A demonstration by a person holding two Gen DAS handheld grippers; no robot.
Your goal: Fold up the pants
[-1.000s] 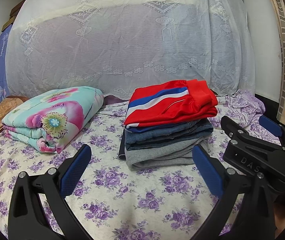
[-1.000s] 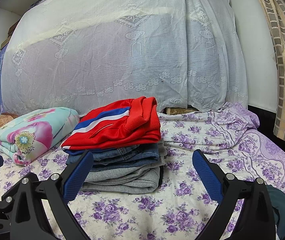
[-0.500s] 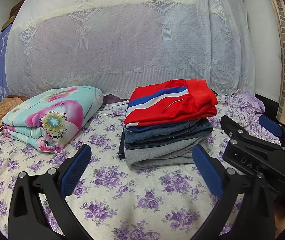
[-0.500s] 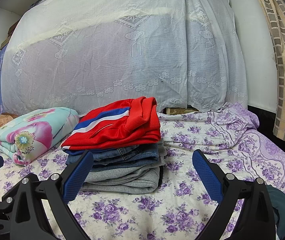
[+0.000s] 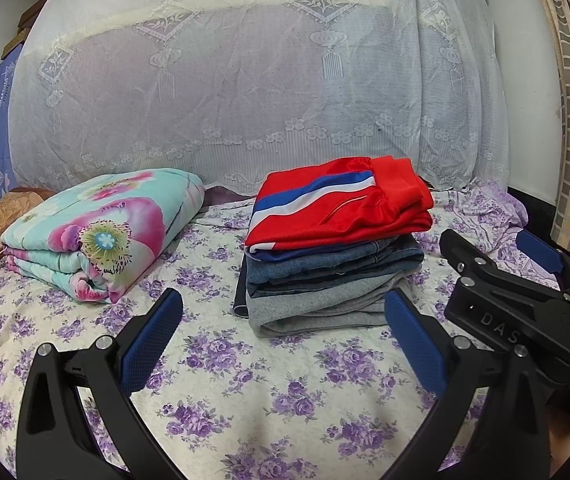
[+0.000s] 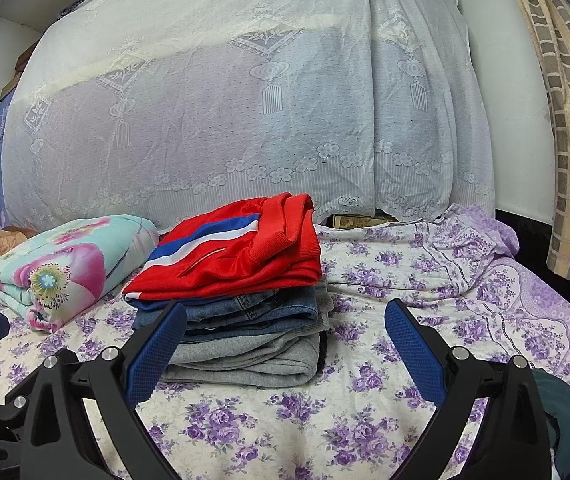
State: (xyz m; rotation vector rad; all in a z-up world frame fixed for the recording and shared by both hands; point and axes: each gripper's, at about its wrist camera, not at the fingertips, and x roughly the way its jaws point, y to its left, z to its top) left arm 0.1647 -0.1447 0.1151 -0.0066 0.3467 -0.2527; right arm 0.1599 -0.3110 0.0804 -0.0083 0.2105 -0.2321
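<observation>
The left gripper [image 5: 281, 332] hangs low over the near part of the bed with its blue pads spread wide and nothing between them, and the right gripper [image 6: 283, 346] is the same — jaws far apart, empty, held just beside the left one. Straight ahead of both, toward the middle of the floral bedsheet [image 5: 285, 408], stands a neat stack: red track pants [image 5: 337, 208] with a blue and white stripe on top, folded jeans [image 5: 333, 264] under them, grey sweatpants [image 5: 317, 308] at the bottom. All three already lie folded, so the folding looks done for this pile. At the near right corner of the bed, a dark teal garment [image 6: 565, 412] shows at the edge of the right wrist view; it may be the next pair, though too little of it shows to tell. Off toward the left edge lies a folded floral quilt [image 5: 97, 232], well apart from the stack, and a lace cover [image 5: 245, 80] drapes the headboard behind. The red pants look light, slick and limp, likely to slide off; best pinched at the ribbed waistband. The denim should be heavier and stiffer — take it at a thick folded edge.
</observation>
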